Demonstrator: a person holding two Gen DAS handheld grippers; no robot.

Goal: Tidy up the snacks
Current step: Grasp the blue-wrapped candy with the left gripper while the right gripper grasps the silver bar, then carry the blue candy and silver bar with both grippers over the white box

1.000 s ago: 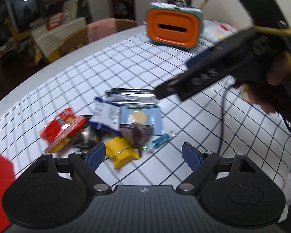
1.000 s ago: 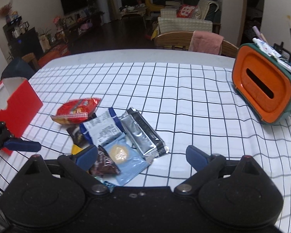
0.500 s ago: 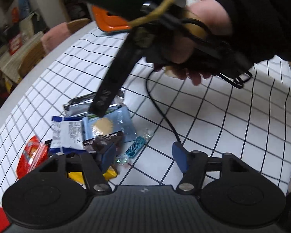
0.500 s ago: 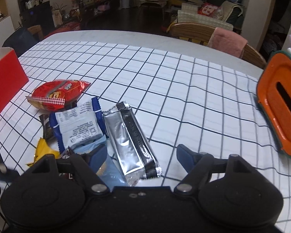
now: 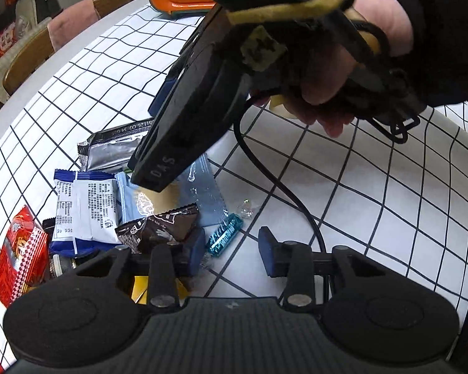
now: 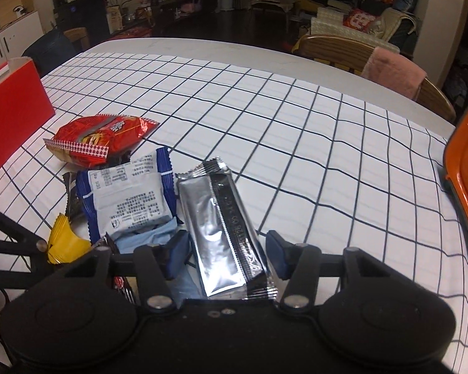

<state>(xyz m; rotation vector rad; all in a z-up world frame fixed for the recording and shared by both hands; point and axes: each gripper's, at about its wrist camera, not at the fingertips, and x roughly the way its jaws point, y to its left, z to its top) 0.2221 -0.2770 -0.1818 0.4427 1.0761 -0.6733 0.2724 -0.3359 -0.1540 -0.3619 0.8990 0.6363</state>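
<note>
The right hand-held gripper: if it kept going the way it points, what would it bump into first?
Most likely the long silver foil packet with a black stripe, which lies between the open jaws of the right hand-held gripper. The jaws have just been closing around it; whether they touch is unclear.

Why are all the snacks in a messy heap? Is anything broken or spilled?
Nothing looks torn or spilled. The packets just overlap crookedly: the white-and-blue packet lies partly on the light blue packet, beside the silver packet, on the checked tablecloth.

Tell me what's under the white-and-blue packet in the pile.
Under the white-and-blue packet a light-blue packet sticks out at its near edge, and a dark wrapper at its left side. Whatever lies beneath its middle is covered.
</note>
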